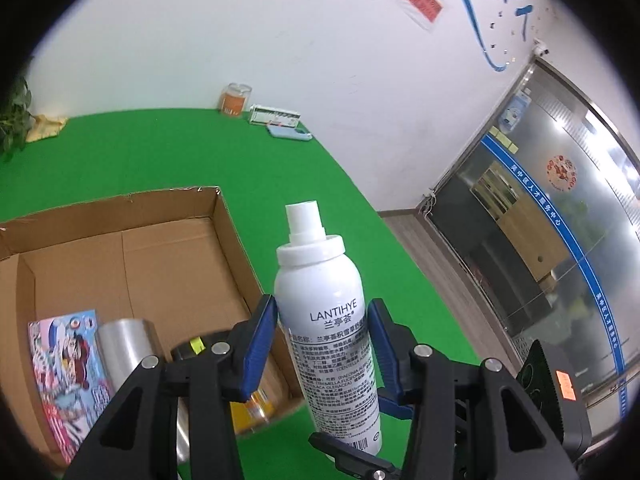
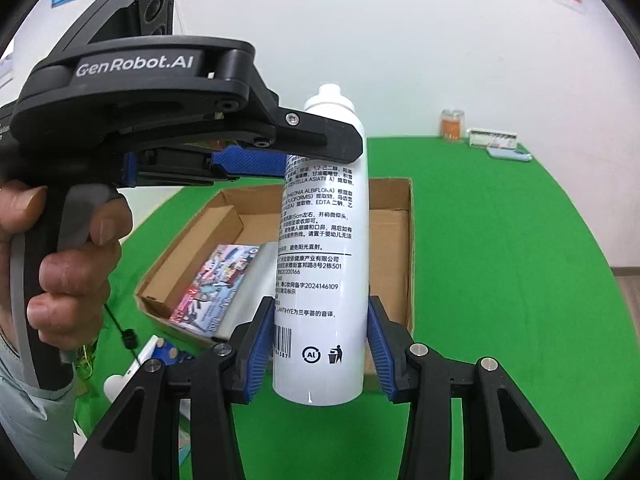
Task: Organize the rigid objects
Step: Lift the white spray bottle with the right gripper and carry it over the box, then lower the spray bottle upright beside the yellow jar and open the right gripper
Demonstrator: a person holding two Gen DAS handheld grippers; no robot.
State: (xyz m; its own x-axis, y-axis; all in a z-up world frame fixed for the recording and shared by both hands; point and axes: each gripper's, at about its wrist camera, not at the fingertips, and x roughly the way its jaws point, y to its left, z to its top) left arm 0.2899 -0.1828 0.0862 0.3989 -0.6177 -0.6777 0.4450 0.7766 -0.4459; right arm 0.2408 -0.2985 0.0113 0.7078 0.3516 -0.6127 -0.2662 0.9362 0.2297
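the white spray bottle [image 2: 320, 280] stands upright in the air above the green table [image 2: 500, 280], in front of the open cardboard box [image 2: 404, 200]. the right gripper [image 2: 320, 344] pinches its lower body, both blue pads [image 2: 378, 344] pressed to the sides. the left gripper [image 1: 322, 338] brackets the bottle higher up (one pad touching, the other showing a thin gap), so i cannot tell if it grips. in the box lie a colourful booklet [image 1: 68, 368], a clear film roll [image 1: 124, 348] and a dark tape roll [image 1: 192, 346].

Both the left gripper [image 1: 323, 334] and right gripper [image 2: 320, 338] stand slightly parted.
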